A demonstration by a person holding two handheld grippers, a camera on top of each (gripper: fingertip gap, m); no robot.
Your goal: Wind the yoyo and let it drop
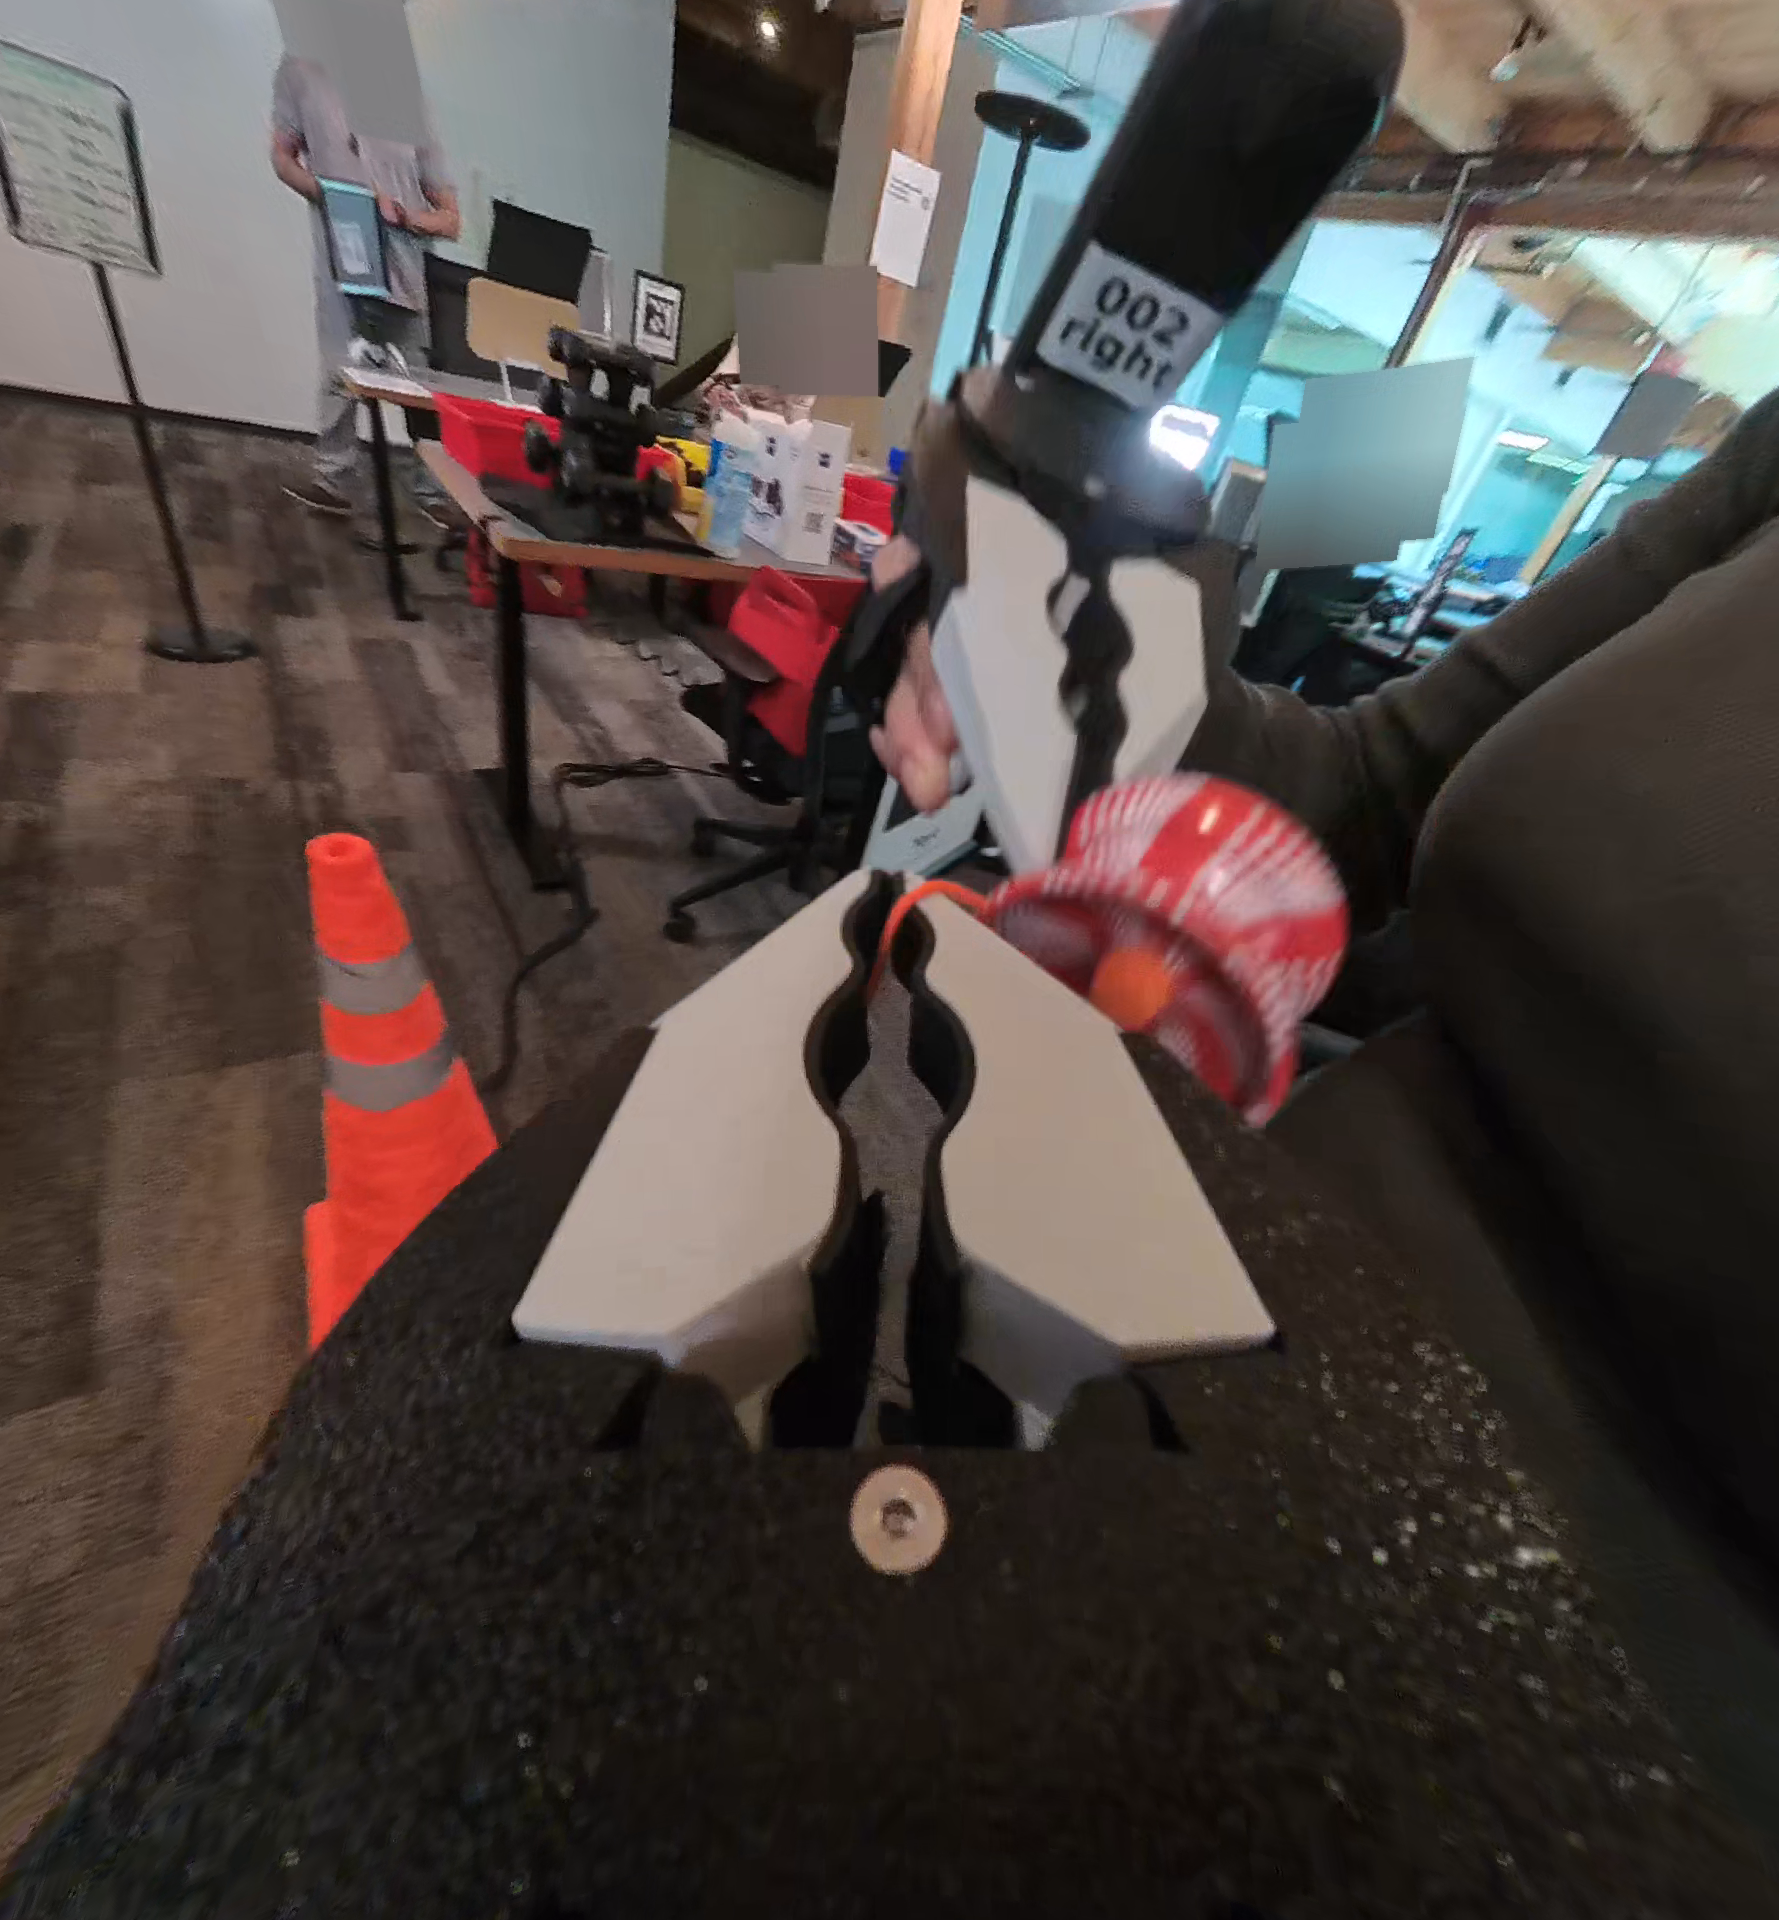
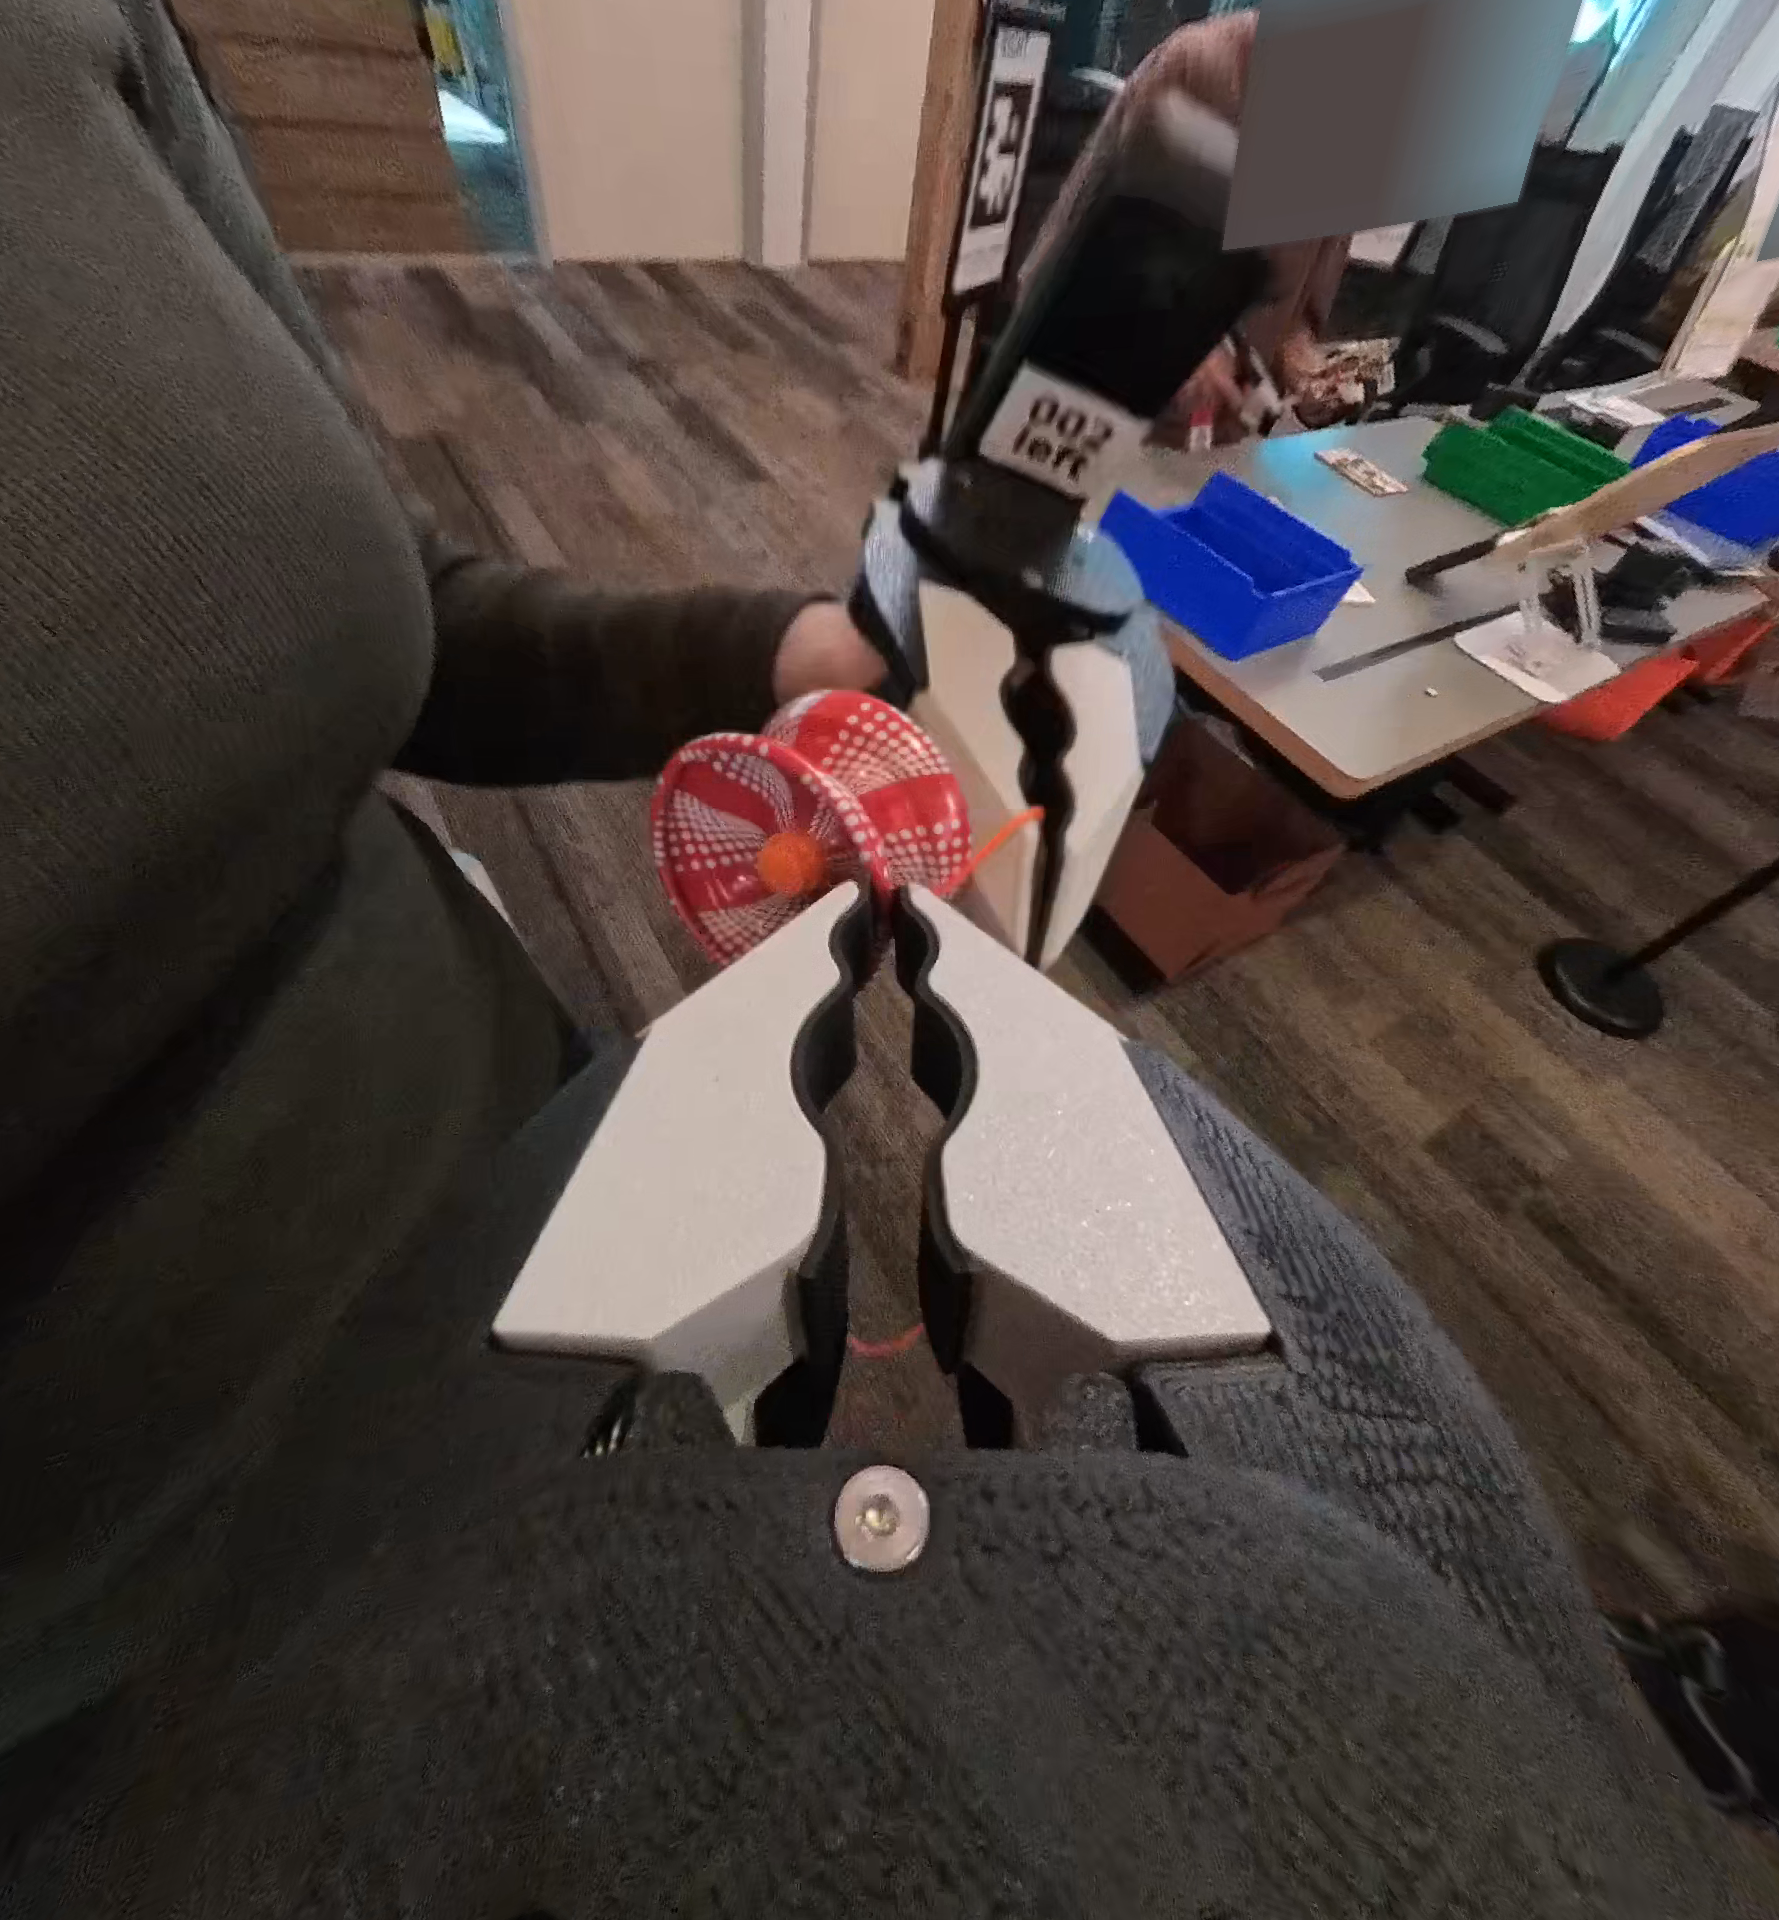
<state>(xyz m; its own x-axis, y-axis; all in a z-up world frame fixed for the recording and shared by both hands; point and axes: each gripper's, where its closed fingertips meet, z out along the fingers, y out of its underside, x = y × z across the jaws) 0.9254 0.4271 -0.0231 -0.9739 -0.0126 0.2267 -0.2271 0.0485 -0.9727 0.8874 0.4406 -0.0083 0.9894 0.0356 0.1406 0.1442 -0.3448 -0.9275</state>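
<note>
A red yoyo with white dots [image 2: 812,821] and an orange ball at its hub hangs in the air between my two grippers. My right gripper [image 2: 877,904] is shut, its tips pinching the yoyo's lower edge by the groove. It also shows in the left wrist view [image 1: 1056,831], coming down onto the blurred yoyo [image 1: 1186,935]. My left gripper [image 1: 890,896] is shut on the orange string [image 1: 890,935], which curves from its tips to the yoyo. In the right wrist view the string [image 2: 1010,831] runs into the left gripper's shut fingers [image 2: 1082,790].
An orange traffic cone [image 1: 386,1060] stands on the carpet at my left. A table with red bins [image 1: 604,540] and an office chair [image 1: 760,831] are behind. A table with blue bins [image 2: 1238,566], a cardboard box [image 2: 1217,862] and a stand base [image 2: 1602,982] are at the right. Some 4 cm of space lies between my two pairs of fingers.
</note>
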